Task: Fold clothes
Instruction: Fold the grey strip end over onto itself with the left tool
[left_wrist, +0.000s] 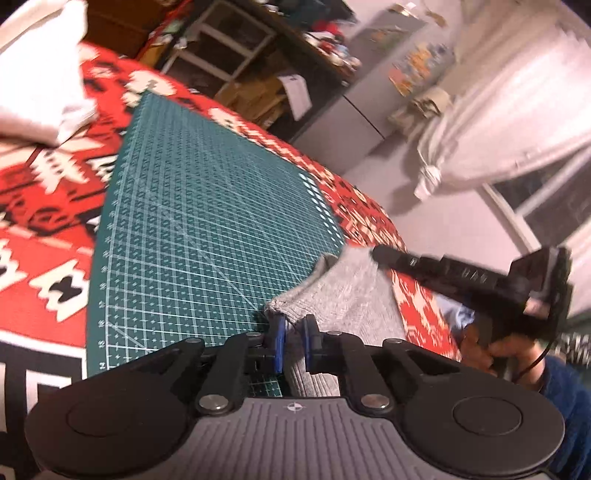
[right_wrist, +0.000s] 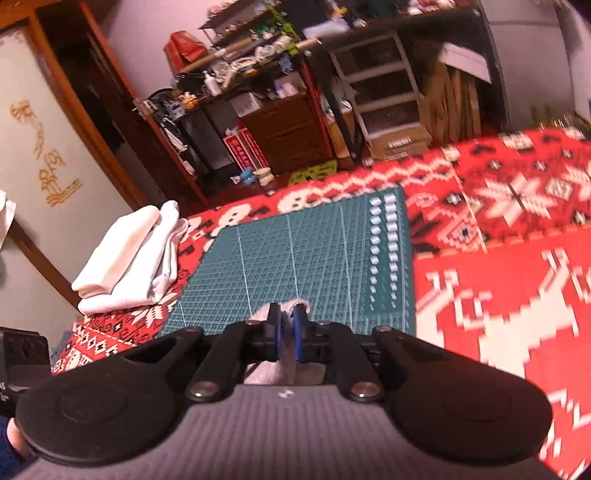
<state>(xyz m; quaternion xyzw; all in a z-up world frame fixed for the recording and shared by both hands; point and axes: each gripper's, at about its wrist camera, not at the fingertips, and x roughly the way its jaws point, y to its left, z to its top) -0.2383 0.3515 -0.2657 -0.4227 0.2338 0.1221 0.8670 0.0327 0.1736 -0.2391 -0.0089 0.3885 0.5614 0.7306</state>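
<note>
A grey knit garment (left_wrist: 343, 295) is held up over the near edge of the green cutting mat (left_wrist: 207, 221). My left gripper (left_wrist: 294, 325) is shut on one corner of it. My right gripper (right_wrist: 287, 317) is shut on another edge of the grey garment (right_wrist: 264, 314); in the left wrist view the right gripper (left_wrist: 376, 253) pinches the cloth's far corner. The stretch of cloth between the two grippers hangs below both cameras and is mostly hidden. The mat (right_wrist: 303, 258) lies on a red patterned blanket (right_wrist: 498, 258).
A stack of folded white clothes (right_wrist: 129, 258) lies left of the mat; it also shows in the left wrist view (left_wrist: 40, 92). Cluttered shelves and drawers (right_wrist: 380, 92) stand beyond the blanket. A white curtain (left_wrist: 517, 110) hangs at the right.
</note>
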